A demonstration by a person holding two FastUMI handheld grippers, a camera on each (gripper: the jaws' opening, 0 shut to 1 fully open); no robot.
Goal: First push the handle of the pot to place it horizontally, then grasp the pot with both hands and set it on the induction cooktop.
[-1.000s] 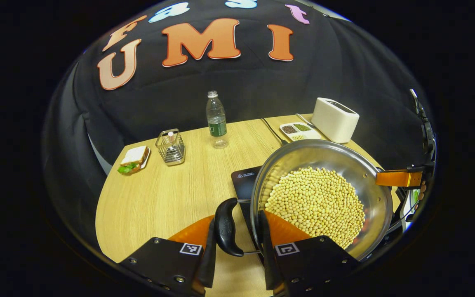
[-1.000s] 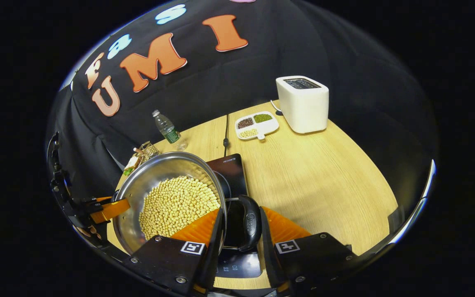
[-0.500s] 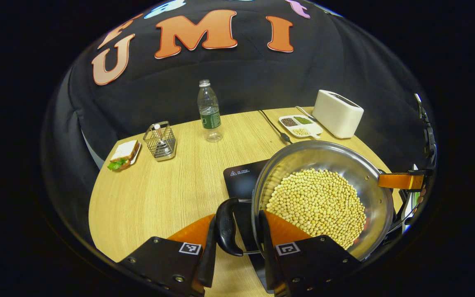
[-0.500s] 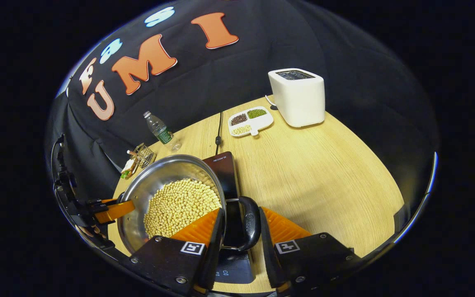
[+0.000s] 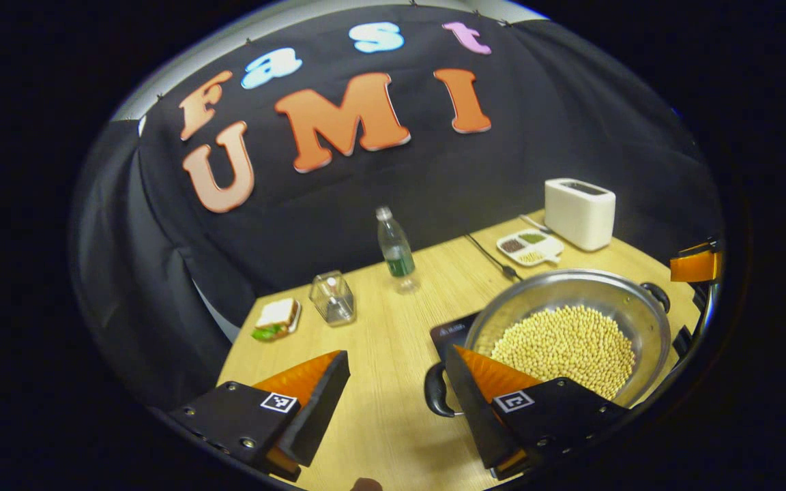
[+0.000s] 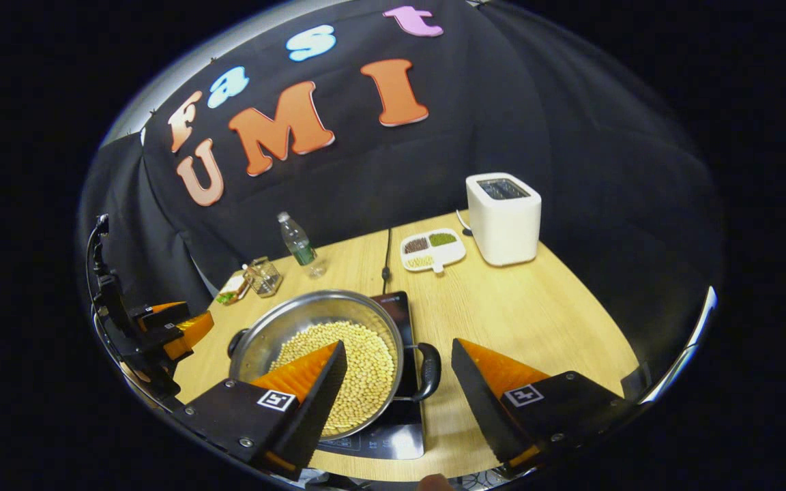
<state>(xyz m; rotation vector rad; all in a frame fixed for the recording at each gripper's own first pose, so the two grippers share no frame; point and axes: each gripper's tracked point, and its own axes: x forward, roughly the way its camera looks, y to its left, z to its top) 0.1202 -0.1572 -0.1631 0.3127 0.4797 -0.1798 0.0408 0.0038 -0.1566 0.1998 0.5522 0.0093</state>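
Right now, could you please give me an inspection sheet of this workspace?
Surface: wooden table, no spills seen.
Job's things: pot full of beans sits on the black cooktop; its handles lie level.
Clutter: water bottle, wire basket, sandwich, divided dish, white toaster, all apart from the pot.
Grippers: left gripper open beside one handle; right gripper open, the other handle between its fingers, untouched.
Cables: black cord runs back from the cooktop.
Surroundings: black cloth wall.

Left gripper (image 5: pixel 396 382) open; pot (image 5: pixel 570 341) on cooktop (image 5: pixel 451 332).
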